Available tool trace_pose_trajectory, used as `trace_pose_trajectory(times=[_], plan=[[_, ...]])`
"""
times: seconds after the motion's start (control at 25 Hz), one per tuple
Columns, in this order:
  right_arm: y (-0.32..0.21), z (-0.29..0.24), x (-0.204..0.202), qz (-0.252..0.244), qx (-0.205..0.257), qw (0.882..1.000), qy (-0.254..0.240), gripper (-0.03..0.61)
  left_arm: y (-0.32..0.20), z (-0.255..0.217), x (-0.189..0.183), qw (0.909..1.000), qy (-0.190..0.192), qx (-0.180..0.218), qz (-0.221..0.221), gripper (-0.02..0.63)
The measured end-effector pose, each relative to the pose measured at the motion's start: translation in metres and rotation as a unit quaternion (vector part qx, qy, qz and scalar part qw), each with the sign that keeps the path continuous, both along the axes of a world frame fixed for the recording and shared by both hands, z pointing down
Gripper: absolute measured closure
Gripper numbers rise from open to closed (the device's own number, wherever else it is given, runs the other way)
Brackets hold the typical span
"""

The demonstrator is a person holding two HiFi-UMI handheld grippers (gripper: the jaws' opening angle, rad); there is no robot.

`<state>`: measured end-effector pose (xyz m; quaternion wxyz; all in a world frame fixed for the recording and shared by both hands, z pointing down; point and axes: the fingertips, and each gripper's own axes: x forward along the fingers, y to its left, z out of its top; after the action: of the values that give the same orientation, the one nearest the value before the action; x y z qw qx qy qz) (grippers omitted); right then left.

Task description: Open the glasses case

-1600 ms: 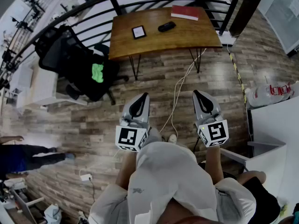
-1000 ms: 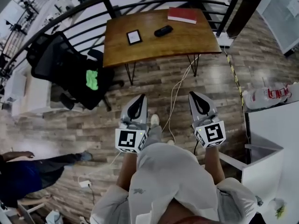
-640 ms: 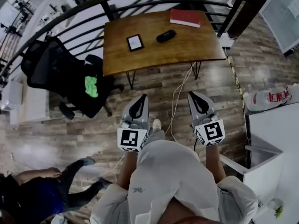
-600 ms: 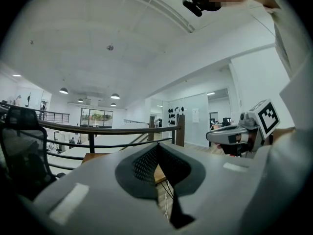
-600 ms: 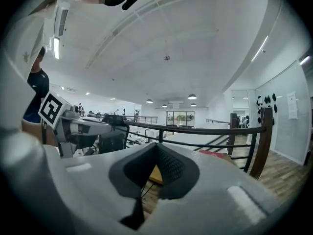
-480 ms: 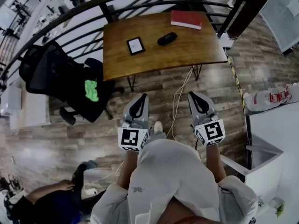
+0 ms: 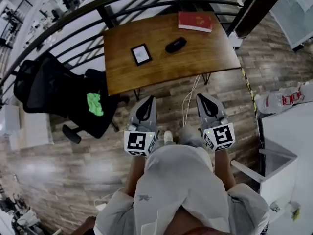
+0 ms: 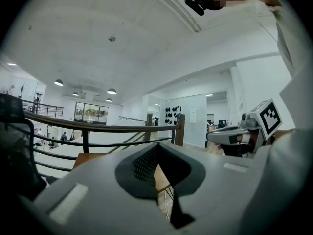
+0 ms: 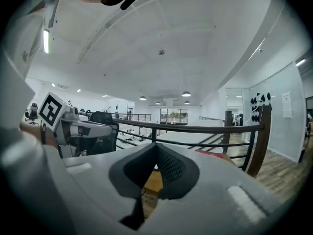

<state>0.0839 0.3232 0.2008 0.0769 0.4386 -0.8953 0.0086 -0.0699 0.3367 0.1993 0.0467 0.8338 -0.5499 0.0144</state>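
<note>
Wooden bench [image 7: 161, 65] by the railing [image 7: 63, 21], black chair [image 7: 44, 89] at its left. Left hand-held gripper [image 7: 147, 101] and right hand-held gripper [image 7: 202, 98] both clenched, empty, over the floor short of the bench. On the bench: red book [image 7: 195, 21], e-reader [image 7: 141, 54], and between them the black glasses case [image 7: 175, 45], closed, well apart from both grippers.

Black, oblong glasses case [image 7: 175, 45], shut, lying flat and slantwise on the wooden surface [image 7: 205, 53], nearer its far edge.
</note>
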Motion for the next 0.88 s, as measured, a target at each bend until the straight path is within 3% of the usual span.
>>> trace_pose_trajectory(times=[0.52,0.88], plan=[[-0.089,0.022,-0.010,0.010,-0.003,1.000,-0.005,0.574,-0.082,0.012,-0.009,1.0000,-0.006,-0.003,0.003,0.600],[-0.176,0.028,-0.014,-0.023,-0.029,0.999,-0.015,0.574,-0.168,0.014,-0.008,0.9995,-0.013,-0.019,-0.023,0.600]])
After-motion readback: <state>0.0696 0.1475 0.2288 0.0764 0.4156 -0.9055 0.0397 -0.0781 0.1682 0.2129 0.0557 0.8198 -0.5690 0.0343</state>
